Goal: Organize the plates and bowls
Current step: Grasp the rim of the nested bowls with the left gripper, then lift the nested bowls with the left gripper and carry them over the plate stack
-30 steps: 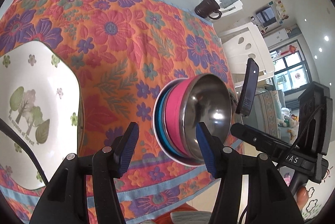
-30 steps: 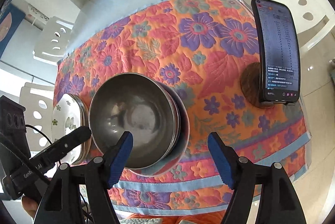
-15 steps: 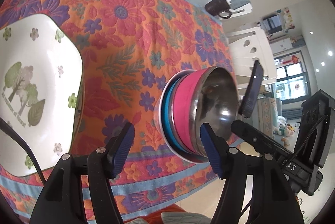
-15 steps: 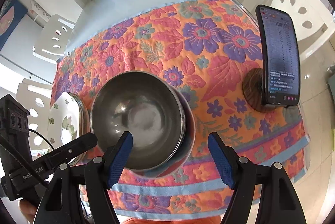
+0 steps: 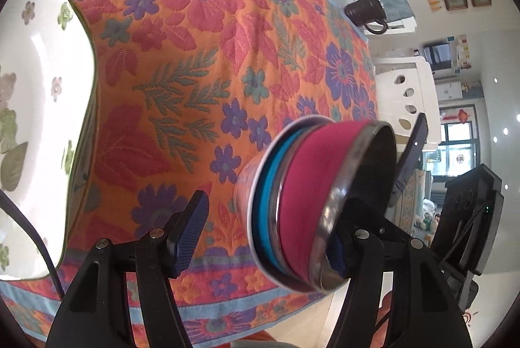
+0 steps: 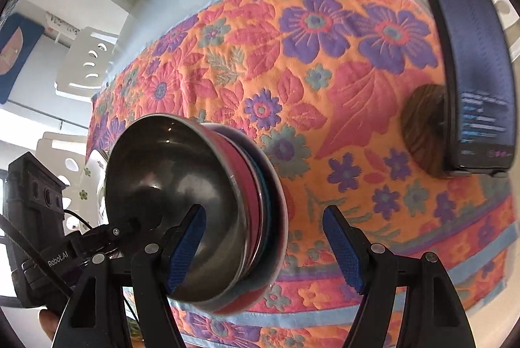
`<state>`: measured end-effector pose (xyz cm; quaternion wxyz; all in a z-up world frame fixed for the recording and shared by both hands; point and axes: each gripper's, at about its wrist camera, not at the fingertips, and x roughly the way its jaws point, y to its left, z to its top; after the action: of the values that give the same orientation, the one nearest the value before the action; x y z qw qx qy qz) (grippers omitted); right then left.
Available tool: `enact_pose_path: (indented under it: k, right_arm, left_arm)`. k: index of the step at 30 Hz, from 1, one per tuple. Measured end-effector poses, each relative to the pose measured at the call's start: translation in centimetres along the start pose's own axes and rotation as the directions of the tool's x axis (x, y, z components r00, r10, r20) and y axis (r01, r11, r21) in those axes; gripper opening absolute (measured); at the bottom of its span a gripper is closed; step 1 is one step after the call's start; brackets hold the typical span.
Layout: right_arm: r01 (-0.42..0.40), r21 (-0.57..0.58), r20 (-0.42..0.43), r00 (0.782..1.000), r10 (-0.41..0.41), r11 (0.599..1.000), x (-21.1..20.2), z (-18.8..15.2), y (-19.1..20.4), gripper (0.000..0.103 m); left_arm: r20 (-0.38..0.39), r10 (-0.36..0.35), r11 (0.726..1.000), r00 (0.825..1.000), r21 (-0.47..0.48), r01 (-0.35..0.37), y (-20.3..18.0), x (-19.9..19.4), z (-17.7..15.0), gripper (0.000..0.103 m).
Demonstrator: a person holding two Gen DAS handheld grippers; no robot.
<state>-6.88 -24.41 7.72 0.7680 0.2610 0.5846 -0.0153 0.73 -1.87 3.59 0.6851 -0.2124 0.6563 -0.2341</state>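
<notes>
Left wrist view, lower left: the plates (image 5: pixel 42 120) are seen stacked on the floral tablecloth (image 5: pixel 201 62), well apart from the bowl stack (image 5: pixel 312 205) at lower right. The left gripper (image 5: pixel 263 231) is seen with jaws about half open; they have just been opening. Its right finger sits at or inside the top bowl's rim, the left finger outside on the cloth side; no pad is seen pressing.

Right wrist view: the bowl stack (image 6: pixel 195 211) lies lower left. The right gripper (image 6: pixel 263 247) straddles the opposite rim, left finger inside the steel bowl, right finger outside, jaws wide, nothing held.

Judgement: both grippers are equally near; the stack's axis is upright, so the wall runs between each pair of fingers.
</notes>
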Motion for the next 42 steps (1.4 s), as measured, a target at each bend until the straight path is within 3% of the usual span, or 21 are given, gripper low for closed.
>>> enact_pose_path:
  k: [10, 16, 23, 31, 42]
  right_arm:
    - [-0.065, 0.037, -0.036, 0.997, 0.067, 0.997, 1.8, 0.4, -0.9, 0.072]
    - [-0.107, 0.042, -0.057, 0.992, 0.109, 0.993, 2.8, 0.5, -1.1, 0.072]
    - [-0.205, 0.099, -0.087, 0.973, 0.214, 0.974, 3.5, 0.4, -1.9, 0.051]
    - [-0.099, -0.092, -0.033, 0.995, 0.096, 0.991, 2.3, -0.2, 0.6, 0.047]
    - [-0.018, -0.303, 0.033, 0.999, 0.029, 0.953, 1.2, 0.0, 2.9, 0.042]
  left_arm:
    - [-0.024, 0.005, 1.0, 1.0, 0.0, -0.005, -0.4, 1.6, 0.3, 0.061]
    - [-0.036, -0.019, 1.0, 0.999, 0.0, 0.019, -0.7, 2.4, 0.2, 0.053]
    - [-0.017, -0.02, 1.0, 1.0, 0.011, 0.02, -0.7, 2.0, 0.0, 0.05]
    - [0.039, 0.04, 0.995, 0.998, 0.093, -0.044, -2.1, 1.7, -0.8, 0.048]
    - [0.127, 0.065, 0.99, 0.99, 0.12, -0.08, -2.4, -0.1, -1.4, 0.048]
